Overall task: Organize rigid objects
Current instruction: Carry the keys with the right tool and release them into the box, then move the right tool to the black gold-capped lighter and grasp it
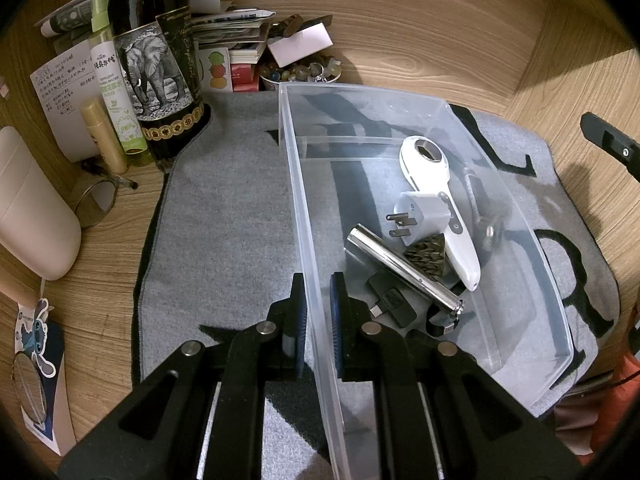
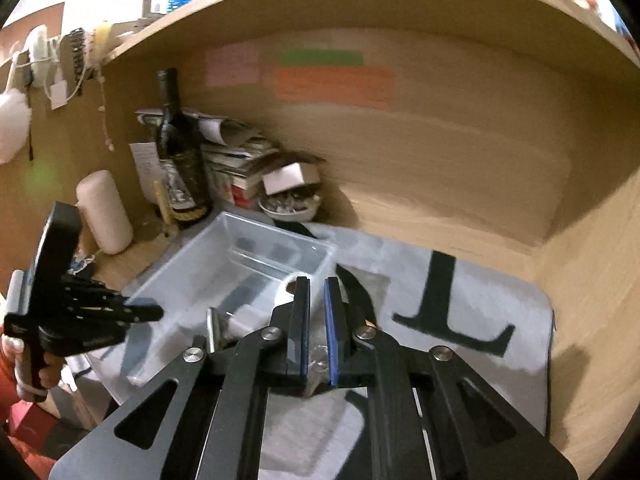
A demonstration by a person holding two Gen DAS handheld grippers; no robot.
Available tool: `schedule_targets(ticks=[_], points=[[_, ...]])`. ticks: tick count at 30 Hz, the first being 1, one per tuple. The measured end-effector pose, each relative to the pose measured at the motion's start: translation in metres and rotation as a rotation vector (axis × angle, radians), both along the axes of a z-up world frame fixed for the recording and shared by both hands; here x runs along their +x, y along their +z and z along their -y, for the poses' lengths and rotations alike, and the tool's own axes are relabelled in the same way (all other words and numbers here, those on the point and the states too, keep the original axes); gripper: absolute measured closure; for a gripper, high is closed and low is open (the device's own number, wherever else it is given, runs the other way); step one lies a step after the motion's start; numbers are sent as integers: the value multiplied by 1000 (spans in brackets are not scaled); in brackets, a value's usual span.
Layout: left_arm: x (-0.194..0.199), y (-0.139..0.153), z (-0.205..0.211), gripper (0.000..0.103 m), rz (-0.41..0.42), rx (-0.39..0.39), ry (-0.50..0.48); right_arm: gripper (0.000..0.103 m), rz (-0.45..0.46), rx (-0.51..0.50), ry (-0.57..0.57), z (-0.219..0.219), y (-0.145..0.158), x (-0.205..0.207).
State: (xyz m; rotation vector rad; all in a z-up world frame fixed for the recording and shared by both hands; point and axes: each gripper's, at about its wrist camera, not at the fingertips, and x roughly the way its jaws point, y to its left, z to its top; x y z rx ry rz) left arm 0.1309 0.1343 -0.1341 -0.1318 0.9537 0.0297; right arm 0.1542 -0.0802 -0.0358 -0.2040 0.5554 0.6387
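Your clear plastic bin (image 1: 400, 120) sits on the grey mat (image 1: 224, 216). Your left gripper (image 1: 318, 292) is pinched on the bin's near wall, one pad inside and one outside. Only the left wrist view shows the contents sharply: a white handheld device (image 1: 436, 200), a plug adapter (image 1: 420, 212), a metal cylinder (image 1: 400, 264), a small studded pyramid (image 1: 428, 254) and a black piece (image 1: 390, 298). In the right wrist view your right gripper (image 2: 317, 292) hangs above the bin's edge, jaws drawn narrow with nothing between them. That view is blurred. A dark bottle (image 1: 156, 60) and a bowl of beads (image 1: 300, 70) crowd the back corner.
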Motion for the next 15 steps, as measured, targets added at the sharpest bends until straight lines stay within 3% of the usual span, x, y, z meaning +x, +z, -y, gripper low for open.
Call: schedule_targets(ticks=[10, 15], points=[[0, 0, 0, 93, 1, 0, 1, 96, -62, -58, -39, 4, -23, 14], [0, 0, 0, 93, 0, 1, 1, 88, -132, -102, -96, 9, -49, 38]])
